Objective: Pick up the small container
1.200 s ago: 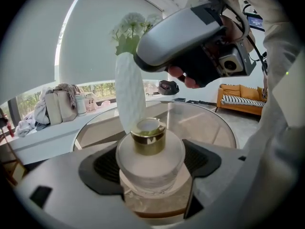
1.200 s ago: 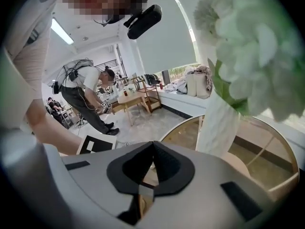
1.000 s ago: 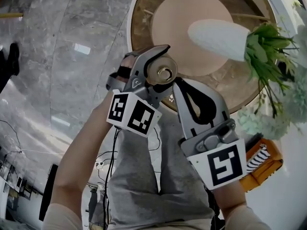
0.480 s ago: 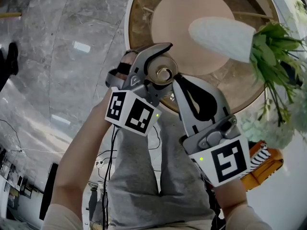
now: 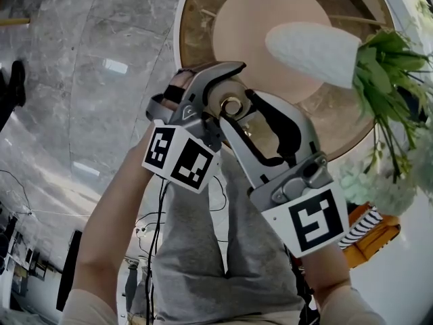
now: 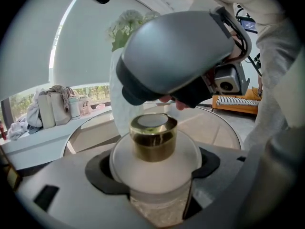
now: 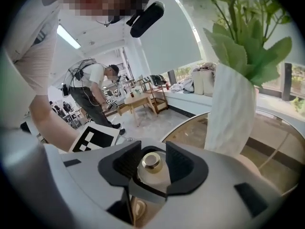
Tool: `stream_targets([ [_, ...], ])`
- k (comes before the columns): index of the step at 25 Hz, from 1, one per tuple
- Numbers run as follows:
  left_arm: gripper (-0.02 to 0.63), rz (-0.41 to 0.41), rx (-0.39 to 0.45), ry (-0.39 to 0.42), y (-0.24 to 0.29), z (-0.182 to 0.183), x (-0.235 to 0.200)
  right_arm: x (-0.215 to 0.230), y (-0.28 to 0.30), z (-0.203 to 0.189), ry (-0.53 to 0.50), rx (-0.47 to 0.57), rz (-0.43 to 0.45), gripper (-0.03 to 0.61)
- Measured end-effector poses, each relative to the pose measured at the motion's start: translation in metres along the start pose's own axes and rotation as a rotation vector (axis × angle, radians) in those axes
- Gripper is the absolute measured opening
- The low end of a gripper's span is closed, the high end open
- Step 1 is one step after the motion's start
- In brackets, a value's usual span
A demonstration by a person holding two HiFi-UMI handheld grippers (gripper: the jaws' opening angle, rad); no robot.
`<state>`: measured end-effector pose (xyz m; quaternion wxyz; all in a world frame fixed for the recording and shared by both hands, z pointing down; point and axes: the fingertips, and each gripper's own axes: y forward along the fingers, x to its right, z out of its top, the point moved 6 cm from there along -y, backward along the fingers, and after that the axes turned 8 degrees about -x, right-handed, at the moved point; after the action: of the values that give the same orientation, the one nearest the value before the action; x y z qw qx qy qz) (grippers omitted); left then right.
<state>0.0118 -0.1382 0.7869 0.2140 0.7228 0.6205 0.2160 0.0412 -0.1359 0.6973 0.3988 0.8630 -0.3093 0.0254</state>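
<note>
The small container point(image 6: 152, 159), frosted with a gold cap point(image 6: 153, 136), is clamped between the left gripper's point(image 6: 155, 171) fingers point(image 6: 102, 175), above the tabletop's point(image 5: 196, 26) edge. The right gripper's point(image 7: 152, 165) fingers point(image 7: 183, 163) have just opened and flank that cap without pressing.

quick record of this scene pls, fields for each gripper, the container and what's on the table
left gripper: jaws just closed a little, clamped on the frosted body of the small container
right gripper: jaws just opened, astride the gold cap, pads clear of it
small container: carried by the left gripper alone
round table: bears a white vase with green leaves
</note>
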Motion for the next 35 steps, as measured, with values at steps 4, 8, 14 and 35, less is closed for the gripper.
stream_targets([
  [4,0.350,-0.014,0.001,0.012,0.000,0.001,0.003,-0.001,0.006,-0.008,-0.045,-0.028,-0.008,0.172],
  [8,0.350,-0.019,0.002,0.017,0.001,0.002,0.006,-0.004,0.011,-0.015,-0.040,-0.045,0.000,0.165],
  [14,0.349,-0.020,-0.003,0.014,0.001,0.002,0.005,-0.007,0.017,-0.019,-0.074,-0.040,-0.036,0.146],
  [35,0.348,-0.035,-0.020,-0.010,-0.035,0.049,0.009,-0.029,-0.025,0.014,-0.109,-0.033,-0.047,0.140],
])
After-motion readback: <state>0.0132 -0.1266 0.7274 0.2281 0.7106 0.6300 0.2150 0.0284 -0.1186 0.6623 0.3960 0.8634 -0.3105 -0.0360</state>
